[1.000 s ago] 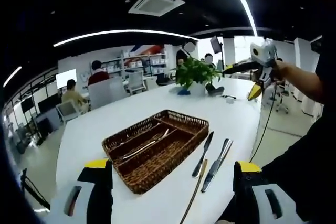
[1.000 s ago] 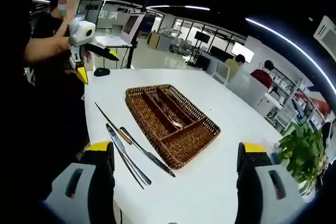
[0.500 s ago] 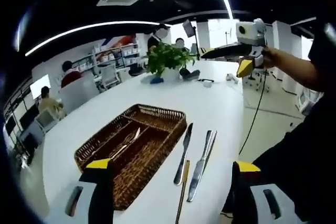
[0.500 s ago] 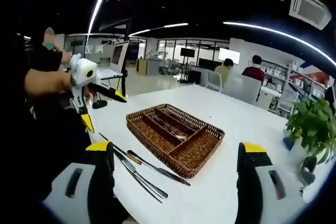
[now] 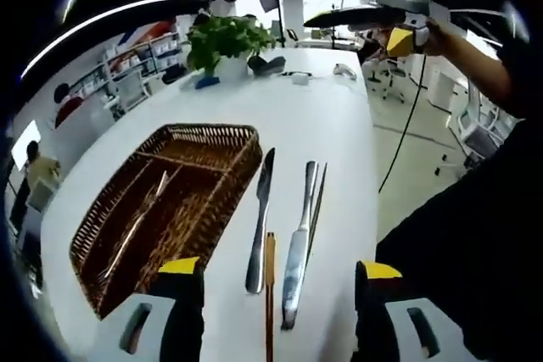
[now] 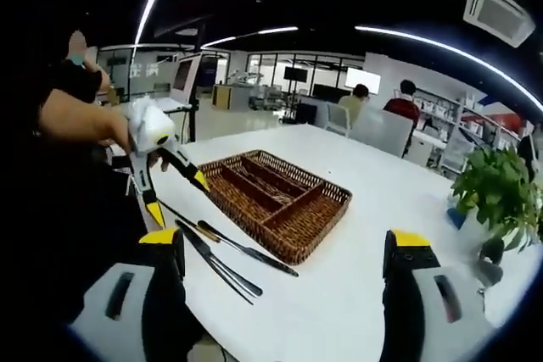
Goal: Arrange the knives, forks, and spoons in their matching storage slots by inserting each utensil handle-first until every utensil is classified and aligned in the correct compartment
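Note:
A brown wicker tray with long slots lies on the white table, with several thin utensils in one slot. To its right lie a dark-handled knife, a silver knife, a wooden-handled utensil and a thin rod. My left gripper hangs open just above them. In the right gripper view the tray sits mid-table with the knives in front, and the left gripper is open over their handle ends. My right gripper is open, well back from the table; it also shows raised.
A potted plant stands at the table's far end, with small items near it. The plant is at the right in the right gripper view. The table's edge runs close beside the knives. People sit at desks in the background.
The left gripper has come down and closer over the loose knives, its view tipping toward the table. The right gripper's view has hardly shifted in the last half second. Utensils lie as before.

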Action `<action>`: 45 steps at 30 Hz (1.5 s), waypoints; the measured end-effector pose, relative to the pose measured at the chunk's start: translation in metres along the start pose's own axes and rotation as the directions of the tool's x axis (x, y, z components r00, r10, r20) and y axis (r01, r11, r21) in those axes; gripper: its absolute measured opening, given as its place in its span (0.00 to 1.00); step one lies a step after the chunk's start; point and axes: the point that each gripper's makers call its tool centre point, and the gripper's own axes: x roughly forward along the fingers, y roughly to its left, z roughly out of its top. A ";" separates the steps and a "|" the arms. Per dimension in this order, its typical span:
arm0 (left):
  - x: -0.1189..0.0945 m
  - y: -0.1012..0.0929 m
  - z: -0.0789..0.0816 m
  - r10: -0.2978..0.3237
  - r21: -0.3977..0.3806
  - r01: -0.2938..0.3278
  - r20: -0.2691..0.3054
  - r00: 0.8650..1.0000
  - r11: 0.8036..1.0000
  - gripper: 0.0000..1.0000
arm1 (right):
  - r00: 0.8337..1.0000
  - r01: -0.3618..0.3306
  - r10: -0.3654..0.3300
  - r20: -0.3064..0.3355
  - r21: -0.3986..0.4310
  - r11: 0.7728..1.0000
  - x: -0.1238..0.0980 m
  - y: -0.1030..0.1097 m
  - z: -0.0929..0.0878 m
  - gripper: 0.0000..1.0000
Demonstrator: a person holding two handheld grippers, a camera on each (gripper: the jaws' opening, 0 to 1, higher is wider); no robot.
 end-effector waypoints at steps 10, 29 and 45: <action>0.026 -0.019 -0.009 -0.095 0.064 0.100 -0.076 0.993 0.993 0.41 | 1.000 0.017 -0.017 -0.003 0.040 0.999 -0.006 -0.002 -0.012 0.99; 0.044 -0.006 -0.025 -0.106 0.004 0.109 -0.198 0.974 0.994 0.18 | 0.999 0.037 -0.036 -0.021 0.059 0.998 -0.016 -0.003 -0.024 0.99; 0.046 -0.003 -0.022 -0.070 0.070 0.086 -0.205 0.976 0.994 0.12 | 0.999 0.040 -0.039 -0.024 0.062 0.997 -0.015 -0.002 -0.027 0.99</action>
